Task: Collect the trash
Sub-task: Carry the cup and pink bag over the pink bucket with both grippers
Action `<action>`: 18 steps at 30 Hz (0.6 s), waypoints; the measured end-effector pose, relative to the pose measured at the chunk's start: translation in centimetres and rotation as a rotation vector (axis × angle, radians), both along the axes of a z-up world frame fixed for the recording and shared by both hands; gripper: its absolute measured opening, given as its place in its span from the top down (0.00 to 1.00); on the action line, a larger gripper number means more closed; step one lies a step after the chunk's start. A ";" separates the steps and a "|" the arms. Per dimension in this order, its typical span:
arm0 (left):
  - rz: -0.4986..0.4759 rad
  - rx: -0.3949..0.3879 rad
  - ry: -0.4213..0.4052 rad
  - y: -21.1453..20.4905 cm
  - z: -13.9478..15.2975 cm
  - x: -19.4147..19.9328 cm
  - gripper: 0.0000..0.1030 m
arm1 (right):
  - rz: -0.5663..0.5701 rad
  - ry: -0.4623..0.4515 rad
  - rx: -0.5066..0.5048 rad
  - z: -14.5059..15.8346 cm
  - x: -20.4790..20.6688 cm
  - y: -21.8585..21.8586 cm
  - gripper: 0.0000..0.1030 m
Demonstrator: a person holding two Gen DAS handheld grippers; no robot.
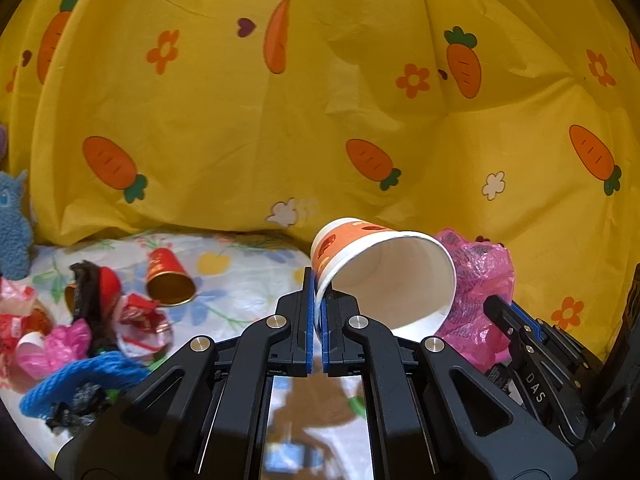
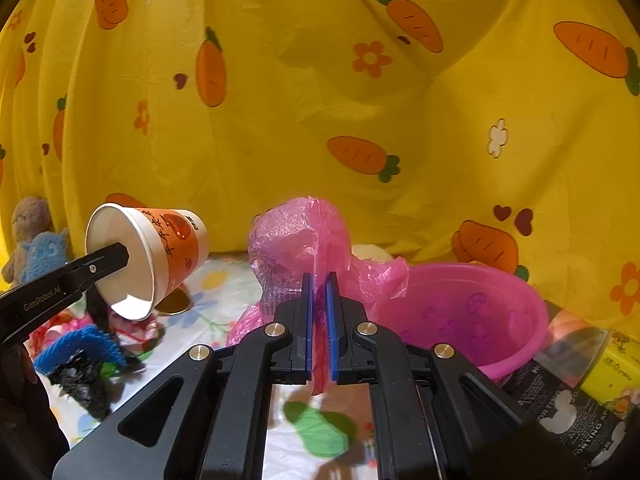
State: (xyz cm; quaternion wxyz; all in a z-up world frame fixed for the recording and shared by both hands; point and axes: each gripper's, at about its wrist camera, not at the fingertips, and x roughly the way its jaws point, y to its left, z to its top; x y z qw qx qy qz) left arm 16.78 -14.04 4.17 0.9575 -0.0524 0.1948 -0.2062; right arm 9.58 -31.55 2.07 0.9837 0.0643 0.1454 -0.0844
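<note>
My left gripper (image 1: 319,300) is shut on the rim of an orange and white paper cup (image 1: 380,272), held tilted in the air; the cup also shows in the right wrist view (image 2: 160,256). My right gripper (image 2: 319,304) is shut on a crumpled pink plastic bag (image 2: 296,248), lifted above the table; the bag shows in the left wrist view (image 1: 480,292) beside the cup. A pink plastic basin (image 2: 472,316) sits just right of the right gripper.
A pile of trash lies at the left on the floral tablecloth (image 1: 248,280): a red and gold cup (image 1: 168,276), red wrappers (image 1: 140,320), a blue knitted piece (image 1: 80,380), black plastic (image 2: 80,380). Plush toys (image 1: 14,228) stand far left. Boxes (image 2: 580,392) at right. Yellow carrot cloth (image 1: 320,100) behind.
</note>
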 end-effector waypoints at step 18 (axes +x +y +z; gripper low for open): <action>-0.248 0.001 0.095 -15.4 -4.7 7.8 0.98 | -0.239 0.102 -0.009 -3.8 2.6 -9.7 0.93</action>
